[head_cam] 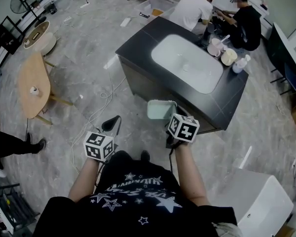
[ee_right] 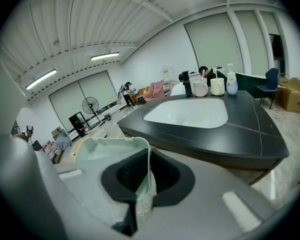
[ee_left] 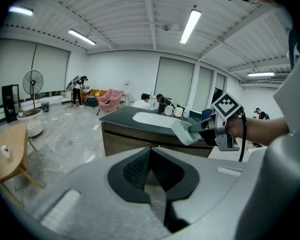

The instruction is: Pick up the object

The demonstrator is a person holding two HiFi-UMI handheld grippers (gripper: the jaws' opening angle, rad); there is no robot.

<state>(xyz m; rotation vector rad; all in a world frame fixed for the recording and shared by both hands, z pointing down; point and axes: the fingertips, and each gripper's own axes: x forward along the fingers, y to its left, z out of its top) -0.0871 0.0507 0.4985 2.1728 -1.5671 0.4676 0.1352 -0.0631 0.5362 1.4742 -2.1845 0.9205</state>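
- Forearms and a black star-print shirt (head_cam: 138,201) fill the bottom of the head view, so I am working close to the body.
- Ahead stands the dark counter (head_cam: 227,100) with its white sink (head_cam: 172,53); neither gripper touches it.
- The pale green tub (ee_right: 110,149) hangs in the air near the counter's front edge.
- The right gripper (ee_right: 142,179) has its jaws almost together, pinching one thin wall of the tub.
- The left gripper (ee_left: 151,171) is closed on nothing.
- I judge the lift done; next I need a steady hold, since the thin wall could slip.
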